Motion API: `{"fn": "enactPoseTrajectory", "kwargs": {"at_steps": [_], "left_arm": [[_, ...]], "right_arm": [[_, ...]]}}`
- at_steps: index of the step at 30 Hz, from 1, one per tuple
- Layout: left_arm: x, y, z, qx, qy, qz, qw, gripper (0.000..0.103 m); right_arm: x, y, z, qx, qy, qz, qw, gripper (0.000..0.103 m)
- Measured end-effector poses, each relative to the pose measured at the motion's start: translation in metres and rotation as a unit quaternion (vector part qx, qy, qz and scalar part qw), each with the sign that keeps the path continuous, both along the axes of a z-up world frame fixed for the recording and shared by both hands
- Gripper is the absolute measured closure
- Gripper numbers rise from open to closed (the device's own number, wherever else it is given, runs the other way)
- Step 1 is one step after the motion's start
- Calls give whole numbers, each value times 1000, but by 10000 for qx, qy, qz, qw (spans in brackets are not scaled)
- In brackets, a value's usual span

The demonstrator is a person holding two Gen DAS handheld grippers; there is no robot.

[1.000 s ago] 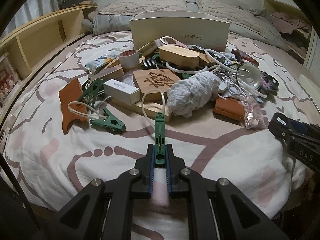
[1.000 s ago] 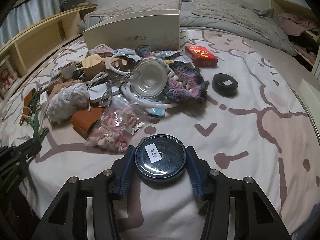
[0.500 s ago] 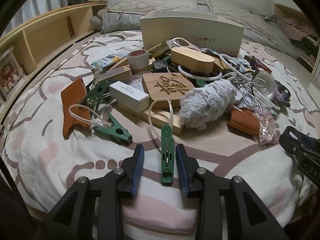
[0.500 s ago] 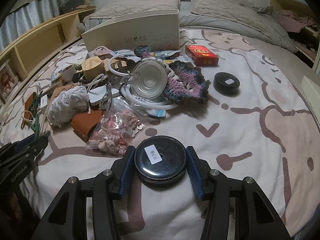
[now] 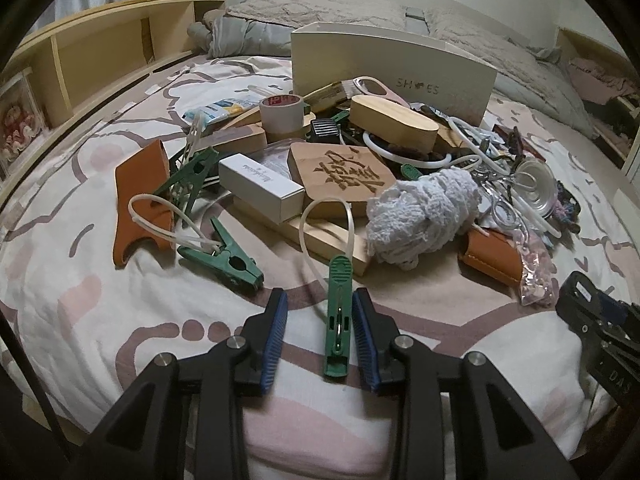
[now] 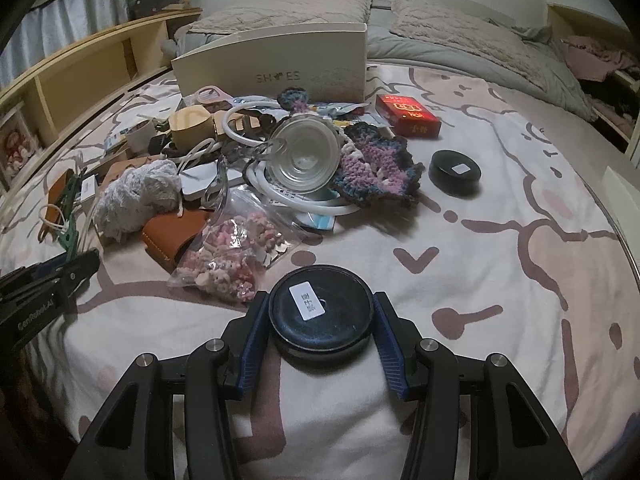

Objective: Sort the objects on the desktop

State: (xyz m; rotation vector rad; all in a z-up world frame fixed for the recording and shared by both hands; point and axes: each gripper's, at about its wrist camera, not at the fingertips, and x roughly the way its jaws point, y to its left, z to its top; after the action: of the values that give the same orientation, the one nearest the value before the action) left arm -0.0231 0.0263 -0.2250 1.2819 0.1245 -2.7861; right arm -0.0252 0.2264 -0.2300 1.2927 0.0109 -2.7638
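Observation:
My left gripper (image 5: 319,304) is low over the bedspread and its jaws are opening. A green clothes clip (image 5: 338,312) lies between them on the cloth, close beside the right pad (image 5: 364,336) and far from the left one. No pad presses on it. Its white loop reaches back to the pile. A second green clip (image 5: 224,258) lies just to the left. My right gripper (image 6: 321,300) is shut on a round black tin (image 6: 320,316) with a white label, at the bed's near edge. Another black tin (image 6: 454,172) sits further back on the right.
A heap of objects fills the middle: a white box (image 5: 260,182), a carved wooden plaque (image 5: 344,172), a white yarn ball (image 5: 424,208), a tape roll (image 5: 282,114), a glass cup (image 6: 304,152), a bead bag (image 6: 232,248). A shoe box (image 6: 276,64) stands behind; a red box (image 6: 408,114) lies beside it.
The left jaws have opened and let go of the green clip, which now lies loose on the bedspread between them. The right gripper and its tin have not moved.

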Motion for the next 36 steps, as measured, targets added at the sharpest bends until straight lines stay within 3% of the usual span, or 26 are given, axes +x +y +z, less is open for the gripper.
{"fn": "enactPoseTrajectory", "kwargs": {"at_steps": [2,4,6,9,17,19,22,24,27,36], "left_arm": [[1,0,0,75,18,-78,9999,60],[2,2,0,122,18,-186,9998,48],[4,7,0,113,-17,-303,9995,26],[7,13,0,-30,-82,-377,9993,11],[10,22,-1,-518,-73,-175,9985,4],[12,18,1,-413,2,-268,9988,4],[9,7,2,-61,-47,-205,9998,8],[5,2,4,3,-26,-123,9999,23],[1,-2,4,149,-54,-36,9999,38],[3,2,9,335,17,-271,9991,69]], "right_arm": [[2,0,0,4,23,14,10000,52],[3,1,-1,-1,50,13,10000,52],[3,1,-1,-38,34,-2,10000,52],[4,0,1,19,16,-18,10000,53],[4,0,1,7,-27,-44,10000,53],[4,0,1,-6,-39,-50,10000,53],[3,1,0,-59,-80,-57,9999,53],[2,2,0,-97,-107,-93,9999,53],[2,0,0,-37,-107,-95,9999,53],[3,0,0,-38,-67,-130,9999,53]]}}
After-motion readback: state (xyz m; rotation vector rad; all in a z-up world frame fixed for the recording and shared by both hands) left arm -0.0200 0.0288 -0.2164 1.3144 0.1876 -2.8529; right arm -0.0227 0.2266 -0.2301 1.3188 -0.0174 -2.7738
